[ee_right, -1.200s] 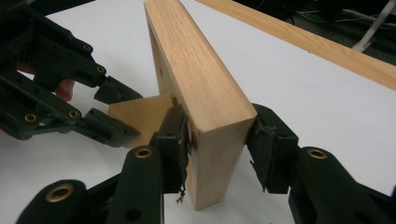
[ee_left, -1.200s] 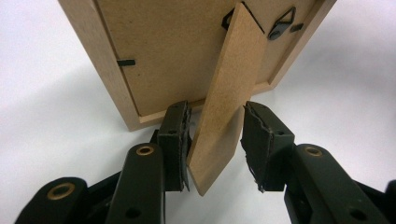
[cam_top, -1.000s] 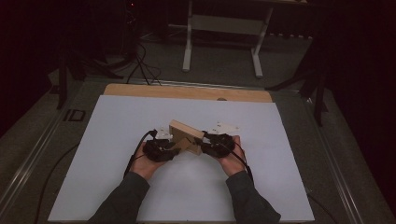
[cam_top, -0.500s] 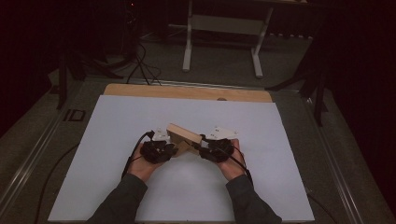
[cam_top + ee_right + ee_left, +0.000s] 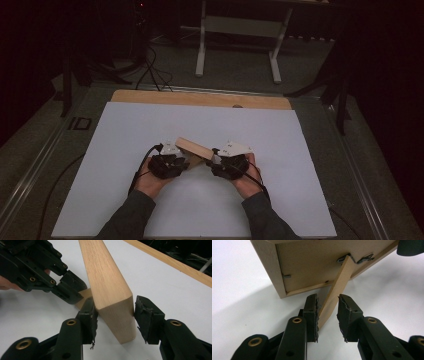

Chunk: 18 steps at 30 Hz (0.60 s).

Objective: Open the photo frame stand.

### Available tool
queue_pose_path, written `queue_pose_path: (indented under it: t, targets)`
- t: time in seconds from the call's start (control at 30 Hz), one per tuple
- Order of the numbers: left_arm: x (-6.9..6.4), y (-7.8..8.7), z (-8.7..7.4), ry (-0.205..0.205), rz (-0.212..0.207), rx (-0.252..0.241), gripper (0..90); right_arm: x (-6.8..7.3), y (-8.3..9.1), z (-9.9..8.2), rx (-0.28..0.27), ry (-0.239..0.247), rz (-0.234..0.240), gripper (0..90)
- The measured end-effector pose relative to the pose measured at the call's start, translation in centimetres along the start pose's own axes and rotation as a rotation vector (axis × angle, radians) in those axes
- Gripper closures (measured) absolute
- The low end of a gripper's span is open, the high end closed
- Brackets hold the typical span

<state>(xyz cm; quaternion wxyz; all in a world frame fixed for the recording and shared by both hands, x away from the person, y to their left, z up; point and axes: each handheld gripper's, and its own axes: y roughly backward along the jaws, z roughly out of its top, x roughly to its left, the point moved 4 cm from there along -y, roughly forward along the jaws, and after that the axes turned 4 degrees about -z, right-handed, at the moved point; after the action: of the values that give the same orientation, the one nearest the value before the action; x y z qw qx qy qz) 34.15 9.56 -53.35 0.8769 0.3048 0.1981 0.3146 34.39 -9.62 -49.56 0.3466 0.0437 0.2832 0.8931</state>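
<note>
Where the white table sheet (image 5: 125, 150) runs barest, at nine o'clock, nothing of note. Just inward, the left gripper (image 5: 176, 161), black and two-jawed, held low in the left hand (image 5: 150, 181). In the left gripper view, jaws straddling the thin pale fibreboard easel leg (image 5: 335, 293) folded out from the back of a light wooden picture frame (image 5: 307, 265); one pad against the strut, the other a little off it, so not yet clamped, parted around it. At centre, between both tools, the frame itself (image 5: 192, 149), tilted, raised off or barely resting on the sheet; contact hard to tell. Toward three o'clock, the right gripper (image 5: 220, 161) in the right hand (image 5: 247, 182). In the right gripper view, pads either side of the frame's thick beech-coloured edge (image 5: 112, 290) near a corner; left pad close on, right pad touching or nearly, most likely gripping.

Probably light and stiff in the frame body, smooth-faced and somewhat slippery. Strut thin, hinged at the metal clip (image 5: 347, 258), likely to snap or tear out if levered sideways. Best taken by the solid rim, with only gentle pull along the strut's swing. Possible glass in front: unseen, so worth treating as fragile.
</note>
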Motion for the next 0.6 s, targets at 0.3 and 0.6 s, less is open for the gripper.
queue_pose_path:
  t: [0.3, 0.6]
  targets:
    - [-0.08, -0.02, -0.30, 0.011, -0.005, 0.002, 68.8, 0.21, 0.03, -0.43, -0.007, -0.013, 0.017, 50.6]
    - [0.16, 0.27, -0.36, 0.029, -0.004, -0.005, 63.4, 0.39, 0.16, -0.48, 0.003, -0.015, 0.025, 38.2]
